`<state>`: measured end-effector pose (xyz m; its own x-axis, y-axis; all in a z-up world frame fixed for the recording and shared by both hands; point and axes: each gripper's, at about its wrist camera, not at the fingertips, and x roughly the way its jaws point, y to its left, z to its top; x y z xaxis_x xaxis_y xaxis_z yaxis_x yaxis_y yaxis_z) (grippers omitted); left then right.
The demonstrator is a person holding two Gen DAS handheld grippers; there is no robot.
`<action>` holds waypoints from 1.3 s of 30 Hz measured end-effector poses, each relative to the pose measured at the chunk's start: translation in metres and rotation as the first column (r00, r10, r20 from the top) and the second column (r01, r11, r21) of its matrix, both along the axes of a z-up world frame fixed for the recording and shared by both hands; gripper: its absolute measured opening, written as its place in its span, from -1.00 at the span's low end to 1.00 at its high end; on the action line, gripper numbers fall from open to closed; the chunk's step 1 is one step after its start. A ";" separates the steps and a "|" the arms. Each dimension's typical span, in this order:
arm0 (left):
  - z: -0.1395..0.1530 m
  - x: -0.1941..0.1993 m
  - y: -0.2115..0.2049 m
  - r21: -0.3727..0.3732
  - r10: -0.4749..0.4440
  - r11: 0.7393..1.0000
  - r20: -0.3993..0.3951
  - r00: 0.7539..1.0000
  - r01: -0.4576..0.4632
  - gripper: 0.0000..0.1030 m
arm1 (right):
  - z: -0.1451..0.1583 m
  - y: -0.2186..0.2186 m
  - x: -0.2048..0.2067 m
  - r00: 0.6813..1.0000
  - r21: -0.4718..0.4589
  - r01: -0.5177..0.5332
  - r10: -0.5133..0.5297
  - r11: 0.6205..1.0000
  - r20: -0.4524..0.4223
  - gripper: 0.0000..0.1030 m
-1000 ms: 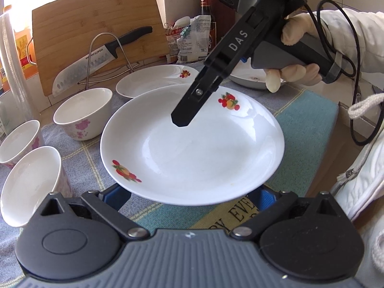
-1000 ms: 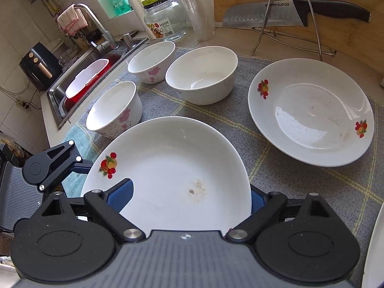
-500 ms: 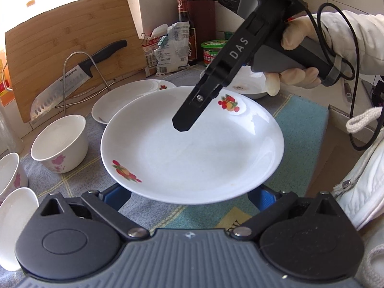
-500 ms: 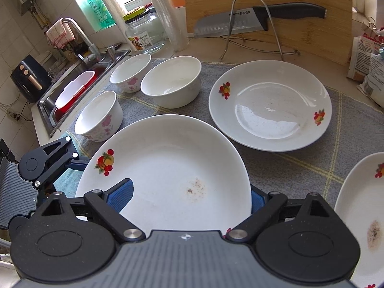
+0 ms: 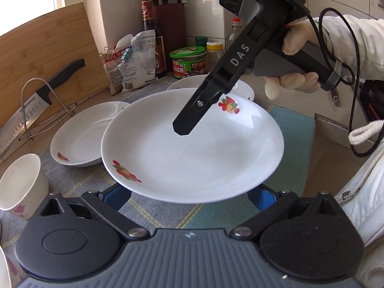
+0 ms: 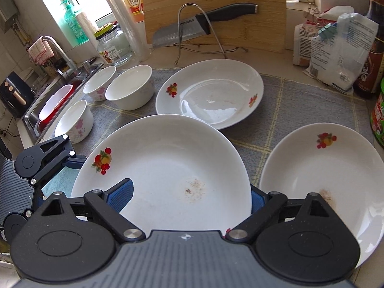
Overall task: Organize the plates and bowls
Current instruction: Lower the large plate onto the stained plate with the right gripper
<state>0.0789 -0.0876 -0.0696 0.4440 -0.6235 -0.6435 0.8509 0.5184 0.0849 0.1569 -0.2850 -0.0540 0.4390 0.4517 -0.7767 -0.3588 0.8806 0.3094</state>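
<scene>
Both jaws stand wide around one plate (image 5: 192, 148), left gripper (image 5: 189, 198) and right gripper (image 6: 190, 195) holding its edges. It has moved rightward; another plate (image 6: 321, 180) now shows fully.

A home kitchen. A steel sink (image 6: 57, 88) with a tap (image 6: 58, 52) sat at the far left of the worktop (image 6: 264, 55). A bamboo cutting board (image 6: 213, 9) leaned against the far wall, with a kitchen knife (image 6: 204, 22) resting on a wire stand (image 6: 201, 31) before it. Sauce bottles (image 5: 153, 36), jars (image 5: 188, 63), clipped food bags (image 5: 132, 60) and a knife block (image 5: 169, 24) stood at the tiled back. White plates (image 6: 211, 93) and bowls (image 6: 129, 90) lay on a checked cloth (image 6: 300, 110).
</scene>
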 end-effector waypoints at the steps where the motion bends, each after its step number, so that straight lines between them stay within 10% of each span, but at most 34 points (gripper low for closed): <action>1: 0.000 0.001 -0.005 0.000 -0.006 1.000 -0.001 1.000 0.006 0.98 | 0.000 -0.006 0.000 1.000 0.000 0.009 -0.009 1.000 0.001 0.89; 39: -0.018 0.057 -0.129 0.018 -0.092 0.996 -0.028 0.995 0.093 0.98 | -0.027 -0.134 0.036 0.991 -0.008 0.133 -0.134 0.991 -0.018 0.89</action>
<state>0.1362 -0.2166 -0.0880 0.3673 -0.6486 -0.6666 0.8973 0.4358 0.0703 0.1925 -0.4186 -0.0806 0.4809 0.3845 -0.7880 -0.2323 0.9225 0.3083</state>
